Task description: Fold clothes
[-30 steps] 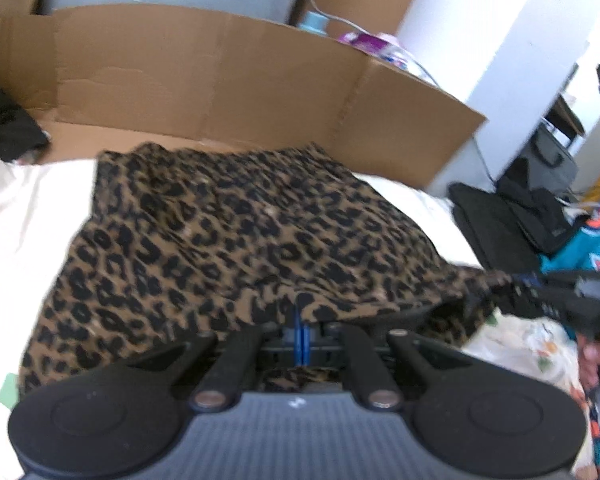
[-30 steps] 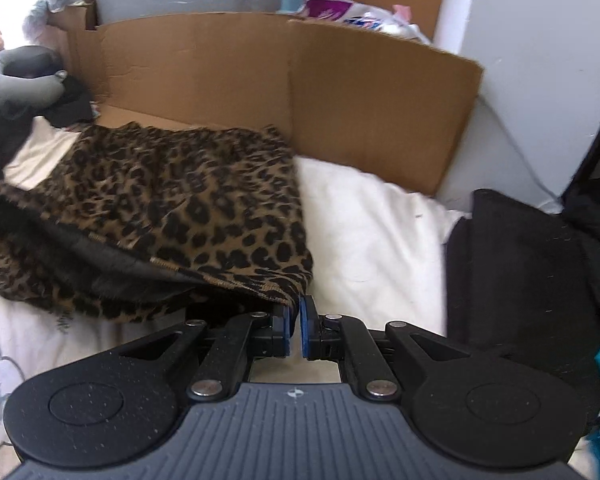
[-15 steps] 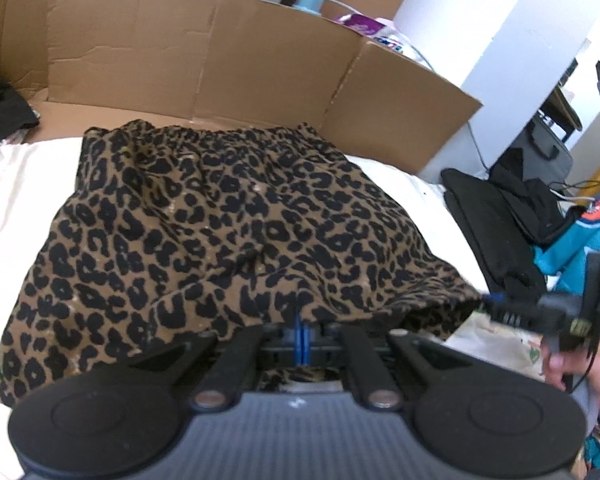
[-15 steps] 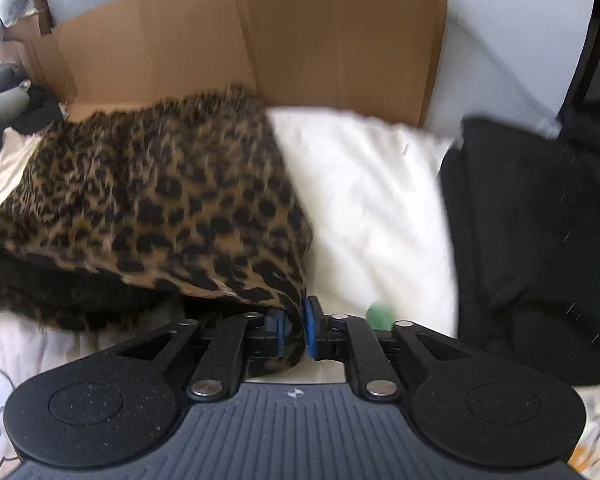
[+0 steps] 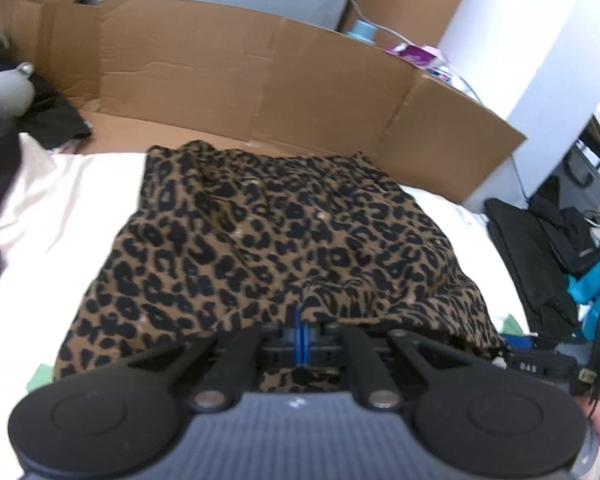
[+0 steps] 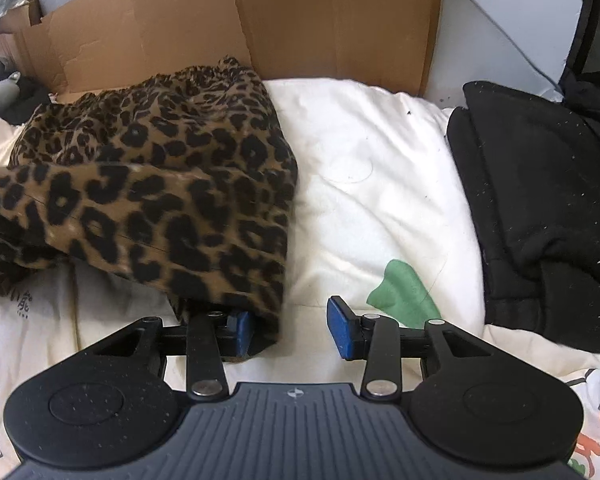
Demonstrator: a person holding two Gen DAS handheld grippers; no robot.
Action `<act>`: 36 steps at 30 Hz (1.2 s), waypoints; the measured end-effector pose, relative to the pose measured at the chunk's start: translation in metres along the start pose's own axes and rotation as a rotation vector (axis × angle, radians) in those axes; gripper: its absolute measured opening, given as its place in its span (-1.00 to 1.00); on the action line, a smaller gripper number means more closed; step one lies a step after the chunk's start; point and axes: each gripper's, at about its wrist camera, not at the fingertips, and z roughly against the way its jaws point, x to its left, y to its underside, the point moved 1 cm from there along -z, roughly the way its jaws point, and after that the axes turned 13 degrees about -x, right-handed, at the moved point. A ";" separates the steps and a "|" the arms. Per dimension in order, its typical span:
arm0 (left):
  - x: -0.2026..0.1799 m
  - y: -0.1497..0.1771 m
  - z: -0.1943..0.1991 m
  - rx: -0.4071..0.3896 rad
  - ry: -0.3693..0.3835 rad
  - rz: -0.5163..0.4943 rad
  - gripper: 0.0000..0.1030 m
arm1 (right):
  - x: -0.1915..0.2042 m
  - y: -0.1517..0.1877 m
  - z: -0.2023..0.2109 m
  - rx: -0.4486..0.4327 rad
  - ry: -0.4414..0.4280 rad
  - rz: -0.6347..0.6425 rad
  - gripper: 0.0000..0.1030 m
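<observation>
Left wrist view: the left gripper (image 5: 301, 338) is clamped on the near hem of the leopard-print skirt (image 5: 276, 240), which lies spread on the white bedding (image 5: 52, 216); a tug here could skew the fold; a second ago the skirt sagged more.

Right wrist view: the right gripper (image 6: 290, 330) is opening; the skirt's corner (image 6: 260, 304) seems draped on one pad, unpinched, and may snag; earlier it was pinched.
</observation>
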 end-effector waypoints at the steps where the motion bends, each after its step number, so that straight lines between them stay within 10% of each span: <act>1: 0.001 0.000 0.000 0.000 -0.004 0.003 -0.97 | 0.000 0.000 -0.001 0.000 -0.002 0.002 -0.14; 8: 0.003 0.004 -0.002 0.018 -0.011 -0.002 -0.97 | 0.003 -0.007 0.005 -0.057 -0.023 0.041 -0.36; 12: 0.004 0.005 0.003 0.030 -0.006 -0.002 -0.97 | 0.007 -0.012 0.010 -0.062 -0.049 0.101 -1.00; 36: -0.046 0.051 0.000 0.196 0.155 -0.151 -0.89 | -0.041 -0.056 0.033 -0.112 0.058 0.164 -1.00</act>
